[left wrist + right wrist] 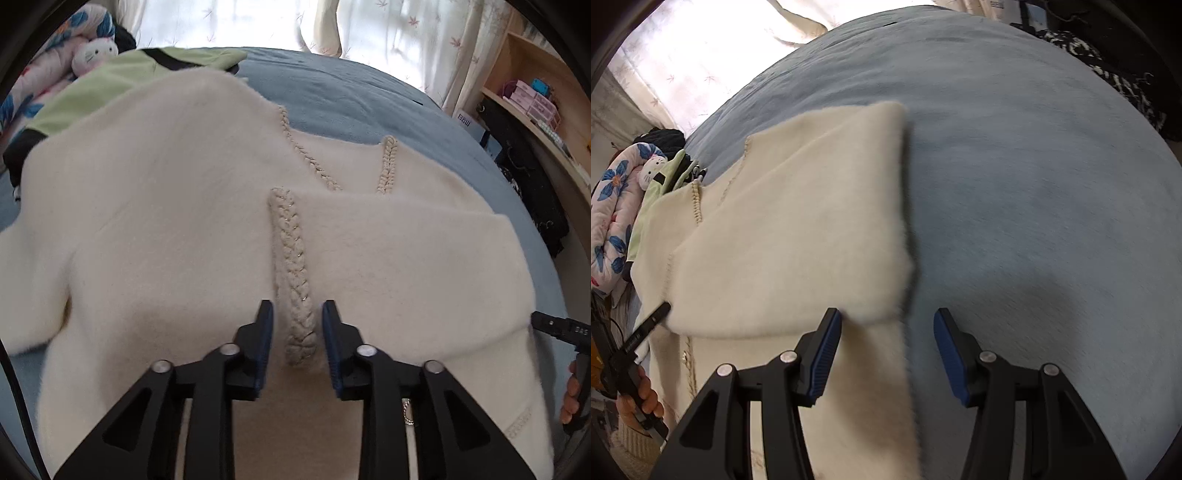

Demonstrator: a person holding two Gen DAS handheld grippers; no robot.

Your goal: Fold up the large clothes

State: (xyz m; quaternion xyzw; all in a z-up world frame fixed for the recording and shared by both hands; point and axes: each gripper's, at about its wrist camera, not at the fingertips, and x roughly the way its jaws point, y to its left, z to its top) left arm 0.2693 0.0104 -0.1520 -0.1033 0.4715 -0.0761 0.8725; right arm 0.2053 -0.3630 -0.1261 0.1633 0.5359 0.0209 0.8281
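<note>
A large cream fuzzy garment [166, 184] with braided trim [291, 258] lies spread on the blue bed cover [351, 92]. My left gripper [297, 308] is open just above it, its blue pads on either side of the braid's lower end without pressing it. In the right wrist view a folded panel of the garment [794, 221] lies on top, ending in a straight right edge. My right gripper [886, 315] is open and straddles that edge, the left pad over cream fabric, the right pad over the bed cover [1034, 184]. The left gripper's finger [646, 328] shows at the panel's near left corner.
A light green garment with black trim [110, 81], a plush toy [92, 55] and a floral quilt [613, 206] sit at the far left of the bed. A wooden shelf [535, 74] and a black bag [528, 177] stand to the right. Curtains hang behind the bed.
</note>
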